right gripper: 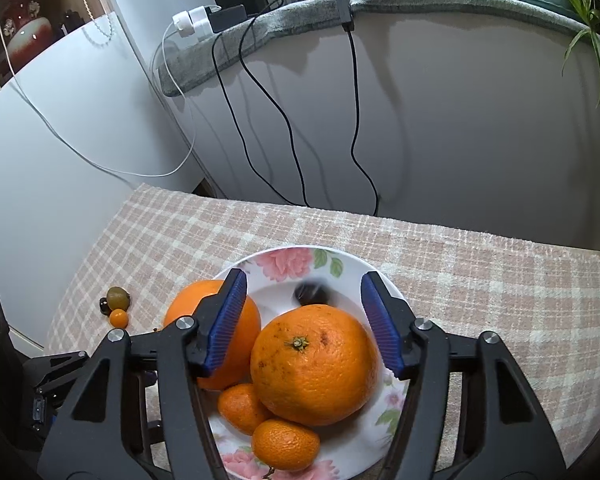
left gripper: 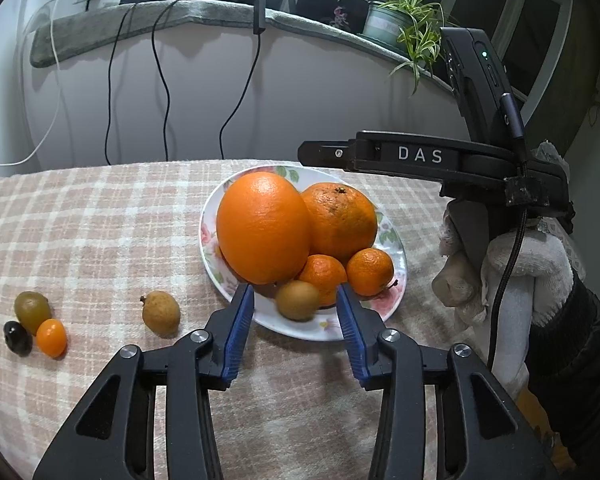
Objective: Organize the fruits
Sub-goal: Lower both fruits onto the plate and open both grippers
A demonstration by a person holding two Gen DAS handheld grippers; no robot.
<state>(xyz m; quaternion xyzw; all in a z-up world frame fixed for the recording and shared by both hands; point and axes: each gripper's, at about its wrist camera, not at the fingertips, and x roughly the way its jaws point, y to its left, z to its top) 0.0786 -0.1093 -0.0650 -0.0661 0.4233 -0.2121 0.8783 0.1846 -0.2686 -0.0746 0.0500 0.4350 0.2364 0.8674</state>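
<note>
A flowered plate point(left gripper: 300, 330) holds a large smooth orange point(left gripper: 264, 228), a rough orange point(left gripper: 340, 216) and two mandarins point(left gripper: 370, 266). My left gripper point(left gripper: 296, 292) is open at the plate's near edge. A small brown fruit point(left gripper: 297, 300) lies blurred between its blue pads, which stand clear of it. My right gripper point(right gripper: 304, 278) is open above the plate point(right gripper: 340, 264), over the rough orange point(right gripper: 314, 364). A blurred dark fruit point(right gripper: 311, 294) sits on the plate between its tips, untouched.
On the checked cloth point(left gripper: 100, 220) left of the plate lie a brown fruit point(left gripper: 161, 313), a green one point(left gripper: 32, 311), a dark one point(left gripper: 17, 338) and a tiny orange one point(left gripper: 51, 338). A gloved hand point(left gripper: 520, 256) is at the right. Cables point(right gripper: 268, 120) hang behind.
</note>
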